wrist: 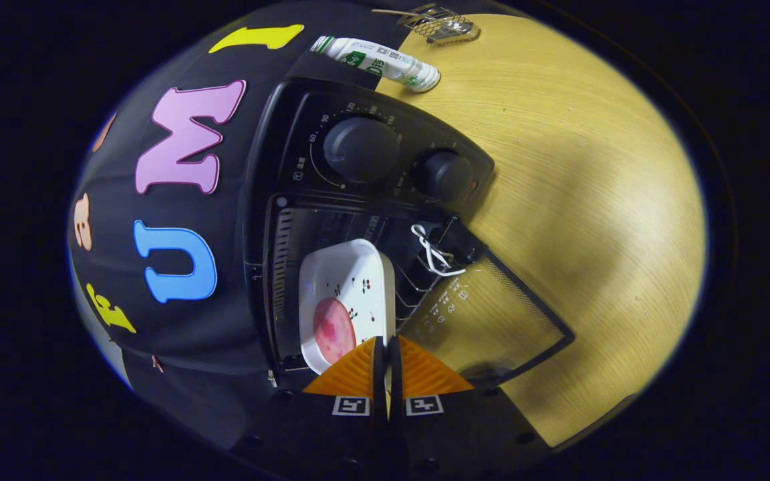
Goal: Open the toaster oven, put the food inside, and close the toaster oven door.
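Black toaster oven [358, 174] w/ two round knobs, glass door [492, 321] swung fully open. White rectangular cherry-print dish [351, 280] holding pink round food slice [333, 329] sits on oven's wire rack [412, 287].

Dish at the open oven

The gripper [385, 344] has its fingers almost together, gripping the rim of a white dish [348, 294] with pink food [333, 329]. The dish sits half inside the black oven [358, 200], on the rack [412, 284]. The door [492, 321] hangs open over the wooden table [592, 200].
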